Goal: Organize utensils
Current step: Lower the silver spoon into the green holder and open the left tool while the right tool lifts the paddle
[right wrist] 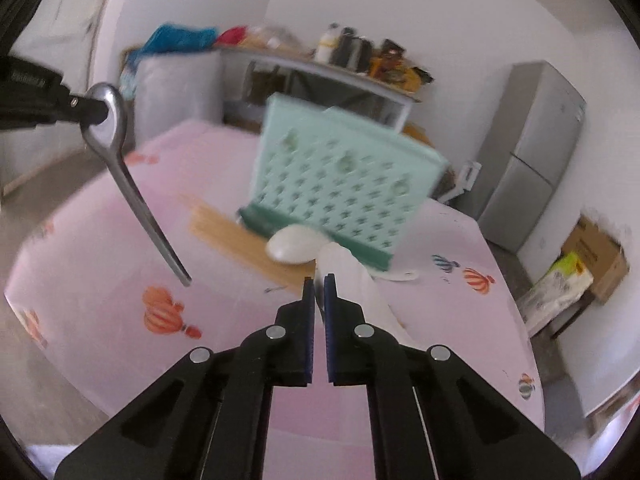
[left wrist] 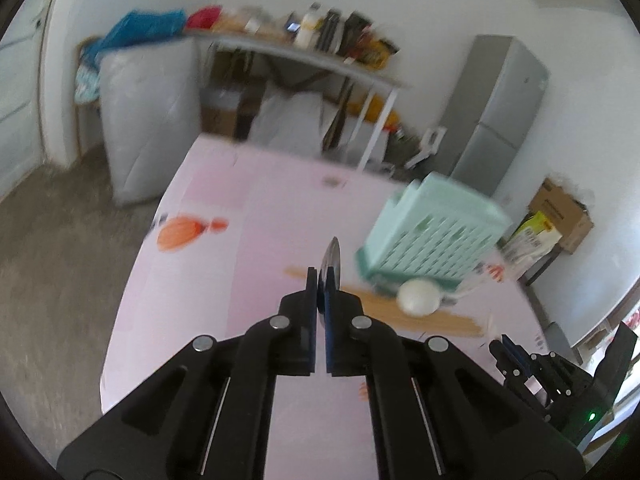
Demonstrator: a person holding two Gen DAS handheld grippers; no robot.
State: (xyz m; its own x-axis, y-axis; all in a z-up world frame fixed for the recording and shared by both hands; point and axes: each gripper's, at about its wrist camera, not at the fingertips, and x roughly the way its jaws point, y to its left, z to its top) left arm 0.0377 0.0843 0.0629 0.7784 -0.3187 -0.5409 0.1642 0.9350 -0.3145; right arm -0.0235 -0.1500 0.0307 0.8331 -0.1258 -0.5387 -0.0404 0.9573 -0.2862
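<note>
1. The left gripper (left wrist: 322, 270) is clamped tight on a metal spoon (right wrist: 120, 176), jaws pinched right on the bowl end, with the handle hanging down and slanting away over the table in the right wrist view.
2. From the left wrist view only the spoon's thin edge pokes up past the fingertips, well clear of the pink tablecloth (left wrist: 240, 208).
3. The right gripper (right wrist: 319, 280) is squeezed nearly together on the handle of a white ladle-style spoon (right wrist: 294, 244), its rounded bowl out ahead of the tips.
4. That white bowl sits just in front of the mint-green utensil caddy (right wrist: 340, 176); blur keeps me from telling whether it touches the caddy's darker green base.
5. The caddy stands upright on the tablecloth, its perforated wall facing both cameras.
6. A bundle of wooden chopsticks (right wrist: 240, 236) lies flat on the cloth, beside the caddy's base and under the white bowl.
7. Another white utensil (right wrist: 400, 276) lies on the cloth by the caddy's right corner, too blurred to identify.
</note>
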